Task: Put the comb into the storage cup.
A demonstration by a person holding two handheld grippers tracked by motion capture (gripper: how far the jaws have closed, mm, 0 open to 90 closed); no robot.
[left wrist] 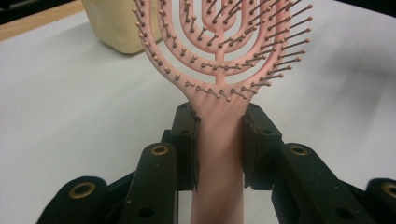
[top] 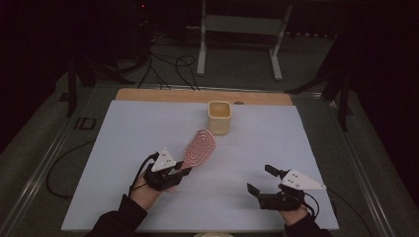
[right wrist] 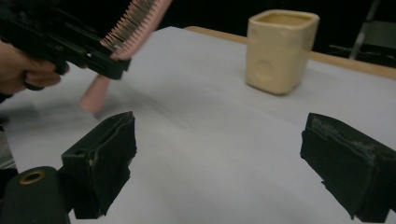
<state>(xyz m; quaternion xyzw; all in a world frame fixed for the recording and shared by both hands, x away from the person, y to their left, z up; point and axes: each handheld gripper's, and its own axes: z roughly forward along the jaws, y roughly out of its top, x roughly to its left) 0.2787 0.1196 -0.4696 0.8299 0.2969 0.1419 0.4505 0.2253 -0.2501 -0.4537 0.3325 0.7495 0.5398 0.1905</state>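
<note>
A pink hairbrush (top: 199, 145) with an open looped head is lifted off the table, its bristled head pointing toward a cream square cup (top: 219, 117). My left gripper (top: 179, 169) is shut on the brush's handle (left wrist: 219, 140), both pads pressed against its sides, just below the head. In the right gripper view the hairbrush (right wrist: 135, 23) tilts upward with its handle end hanging below the left gripper's jaws. My right gripper (top: 261, 179) hovers at the table's front right, jaws wide apart with nothing between them. The cup (right wrist: 280, 49) stands upright ahead of it.
A white sheet (top: 123, 148) covers the wooden table (top: 148, 95), whose bare edge shows at the far side. Behind the table stand a metal frame (top: 242, 29) and loose cables (top: 168, 64) on the floor. A cable (top: 59, 168) lies left of the table.
</note>
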